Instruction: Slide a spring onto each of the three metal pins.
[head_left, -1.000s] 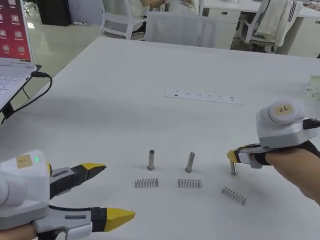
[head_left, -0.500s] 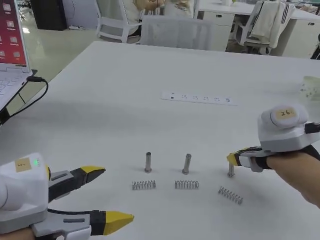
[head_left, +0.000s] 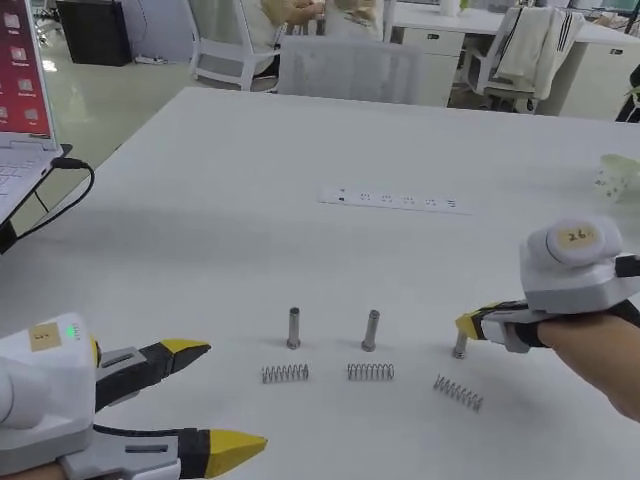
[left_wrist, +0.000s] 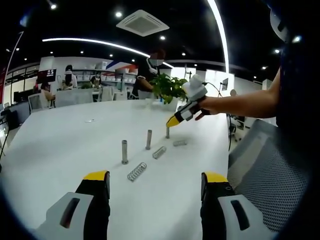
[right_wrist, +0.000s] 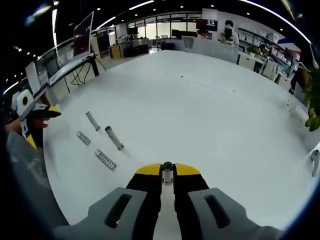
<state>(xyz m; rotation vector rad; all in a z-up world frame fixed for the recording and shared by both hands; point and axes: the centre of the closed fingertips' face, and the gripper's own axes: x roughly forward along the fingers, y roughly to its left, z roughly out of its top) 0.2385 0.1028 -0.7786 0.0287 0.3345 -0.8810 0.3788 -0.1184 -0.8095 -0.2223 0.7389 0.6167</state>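
**Right tongs clamped on the end pin, left tongs wide and idle**

Here's the white table (head_left: 300, 180), with the laptop (head_left: 20, 110) at its left edge and the power strip (head_left: 395, 200) lying across the middle. My left gripper (head_left: 215, 395) hangs near the front edge, jaws spread wide, nothing between them. My right gripper (head_left: 467, 324) is pinched tight on the right pin (right_wrist: 167, 172), which is upright between the yellow tips. The left pin (head_left: 293, 327) and middle pin (head_left: 371, 329) stand in the same row, untouched. Lying flat, one just in front of each pin, are the left spring (head_left: 285, 373), the middle spring (head_left: 370, 371), and the right spring (head_left: 458, 392) at a slant.
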